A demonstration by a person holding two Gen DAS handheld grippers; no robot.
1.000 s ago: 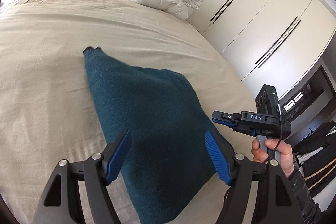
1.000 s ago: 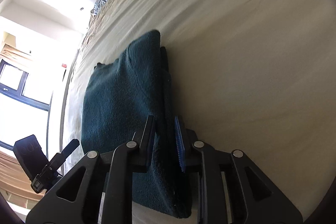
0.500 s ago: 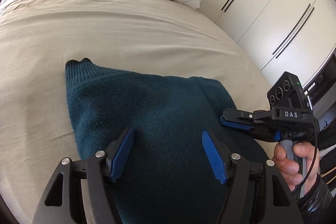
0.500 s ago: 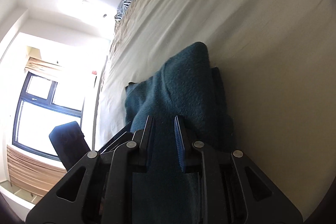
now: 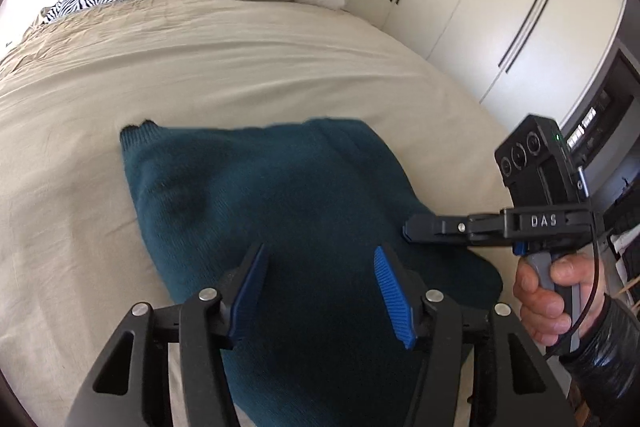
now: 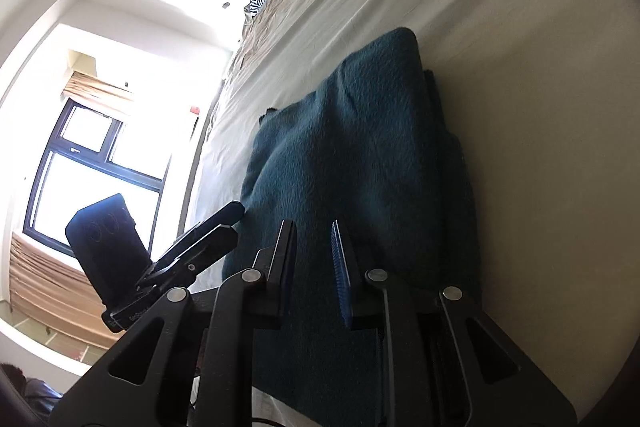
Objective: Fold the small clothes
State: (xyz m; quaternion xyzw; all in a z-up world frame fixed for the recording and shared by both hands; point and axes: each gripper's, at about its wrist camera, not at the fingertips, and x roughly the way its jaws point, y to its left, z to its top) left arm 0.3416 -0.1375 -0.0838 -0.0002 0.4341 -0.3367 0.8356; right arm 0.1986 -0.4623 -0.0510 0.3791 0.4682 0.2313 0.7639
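One teal sweater [image 5: 280, 211] lies folded on the bed [image 5: 240, 59], its long axis running away from both tools. Directly over its near end, the left hand-held gripper [image 5: 320, 283] has just been closing, half open and pressing nothing. The right hand-held gripper [image 6: 314, 267], at the right edge, is narrowly parted; whether it pinches cloth I cannot tell.

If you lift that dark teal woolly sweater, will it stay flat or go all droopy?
Probably droopy: the dark teal woolly sweater already sags in soft folds on the beige bedsheet. Its fuzzy knit likely won't slip easily.
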